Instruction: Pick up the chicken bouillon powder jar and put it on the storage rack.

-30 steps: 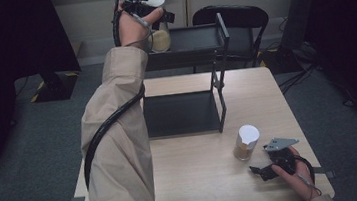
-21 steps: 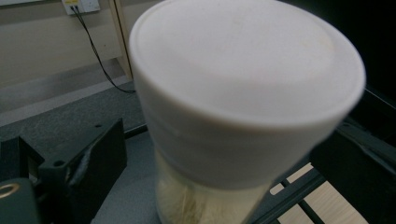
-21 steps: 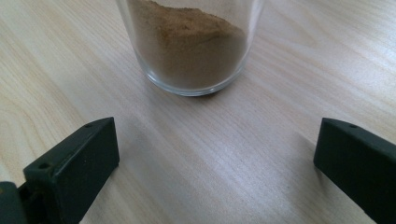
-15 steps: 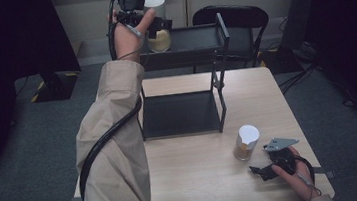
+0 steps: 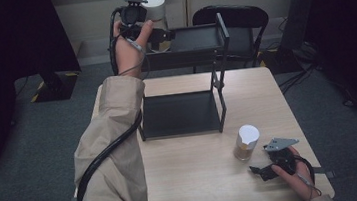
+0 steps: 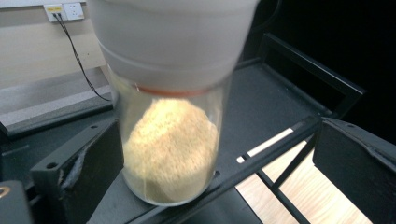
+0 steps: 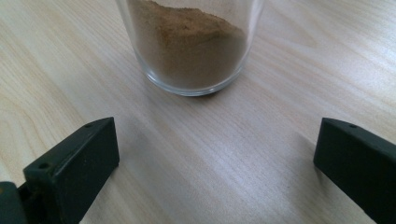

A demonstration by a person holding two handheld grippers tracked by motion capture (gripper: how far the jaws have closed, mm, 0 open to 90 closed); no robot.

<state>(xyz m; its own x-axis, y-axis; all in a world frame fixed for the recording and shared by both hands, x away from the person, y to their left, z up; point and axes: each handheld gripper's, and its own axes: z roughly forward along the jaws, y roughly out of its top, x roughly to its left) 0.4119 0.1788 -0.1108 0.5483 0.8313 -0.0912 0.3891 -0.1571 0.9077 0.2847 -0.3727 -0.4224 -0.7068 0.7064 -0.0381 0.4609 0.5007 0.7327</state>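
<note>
The glass jar of pale yellow grains [image 6: 170, 144] stood upright on the top shelf [image 5: 195, 38] of the black metal rack [image 5: 219, 76], close to that shelf's near-left edge, its white lid [image 6: 173, 37] on. In the left gripper view it sat between the two black jaws of the left hand-held gripper [image 5: 151, 30], nearer the left-hand jaw, while the right-hand jaw stood well clear of the glass. Those jaws had just been opening and stood wide apart, with the jar between them but not clamped (whether the left-hand jaw brushed the glass could not be told). In the high view the person's left hand [image 5: 128, 50] held this hand-held gripper raised at the rack's upper level, the beige sleeve [image 5: 109, 158] and the black cable [image 5: 107, 156] running back down toward the bottom of the picture.

Below, the rack's lower shelf [image 5: 180, 113] lay dark and flat on the wooden bench [image 5: 195, 179]. In front of the rack, towards the bench's right side, a second glass jar holding brown powder [image 5: 246, 142] stood upright with a white lid of its own. The right hand-held gripper [image 5: 261, 168] rested low on the bench just beside that jar, in the person's right hand [image 5: 294, 168]; in the right gripper view its jaws were spread wide with bare wood between them, and the jar's base stood ahead of their tips, apart from both. A black chair [image 5: 230, 17] stood behind the rack.
</note>
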